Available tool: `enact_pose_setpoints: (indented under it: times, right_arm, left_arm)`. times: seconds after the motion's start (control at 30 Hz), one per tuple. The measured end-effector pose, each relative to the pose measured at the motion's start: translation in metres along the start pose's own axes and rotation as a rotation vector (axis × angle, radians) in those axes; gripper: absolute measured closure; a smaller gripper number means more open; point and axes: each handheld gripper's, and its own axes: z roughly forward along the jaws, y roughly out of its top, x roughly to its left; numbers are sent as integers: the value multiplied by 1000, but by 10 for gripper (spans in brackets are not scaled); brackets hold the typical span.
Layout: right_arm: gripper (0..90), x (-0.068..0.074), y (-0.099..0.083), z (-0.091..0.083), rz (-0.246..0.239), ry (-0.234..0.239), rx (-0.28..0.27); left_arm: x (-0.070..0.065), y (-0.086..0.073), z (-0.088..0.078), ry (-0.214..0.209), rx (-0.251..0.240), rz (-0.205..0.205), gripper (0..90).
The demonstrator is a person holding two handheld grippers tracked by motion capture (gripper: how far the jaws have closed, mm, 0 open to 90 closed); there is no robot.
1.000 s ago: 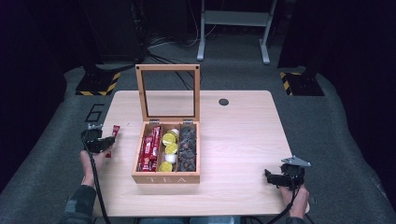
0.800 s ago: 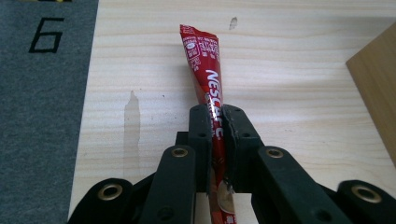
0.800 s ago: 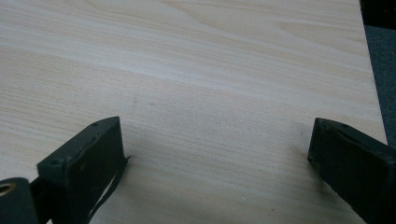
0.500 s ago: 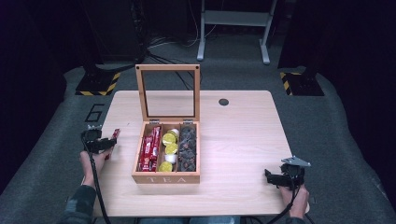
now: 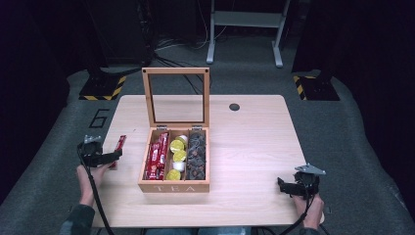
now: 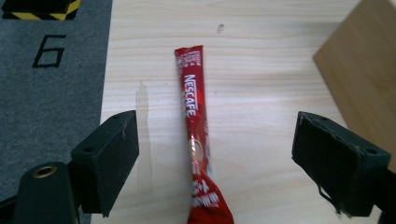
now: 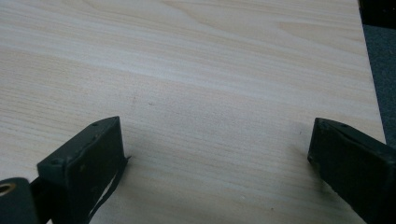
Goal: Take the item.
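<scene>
My left gripper (image 6: 215, 163), fingers apart, straddled the red coffee stick (image 6: 195, 135), which ran toward twelve o'clock on the worktop (image 5: 254, 142); my right gripper (image 7: 219, 172), fingers apart, lay well off.

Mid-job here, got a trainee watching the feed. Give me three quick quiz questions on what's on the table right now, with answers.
1. True or false: the lid of the tea box stands open.
2. The red Nescafe stick lies: A) inside the box, B) on the table between the open jaws of the left gripper, C) clamped in the right gripper.
3. Fill in: the box's middle compartment holds ____ capsules.

Key: 1 true; 2 B; 3 yellow.
</scene>
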Motion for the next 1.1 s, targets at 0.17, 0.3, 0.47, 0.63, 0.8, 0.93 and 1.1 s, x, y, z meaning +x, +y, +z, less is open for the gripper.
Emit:
enact_pose_setpoints:
  times: [0.17,0.3,0.47,0.63,0.8,0.93,1.1]
  right_arm:
    - [29,0,0,0,0,0,0]
    - [29,0,0,0,0,1,0]
    - [29,0,0,0,0,0,0]
    - [30,0,0,0,0,0,-1]
    - [30,0,0,0,0,-1,-1]
    - [30,0,0,0,0,-1,0]
    - [30,0,0,0,0,-1,-1]
  left_arm:
    - [-9,-7,-21,-43,-26,38,109]
    - [-16,-14,-32,-69,-41,66,93]
    - [-22,-23,-44,-79,-54,96,89]
    - [-26,-34,-52,-89,-64,110,88]
    - [-29,-45,-59,-92,-73,118,88]
    - [-30,-53,-60,-90,-69,121,88]
    - [-29,-69,-60,-79,-54,126,88]
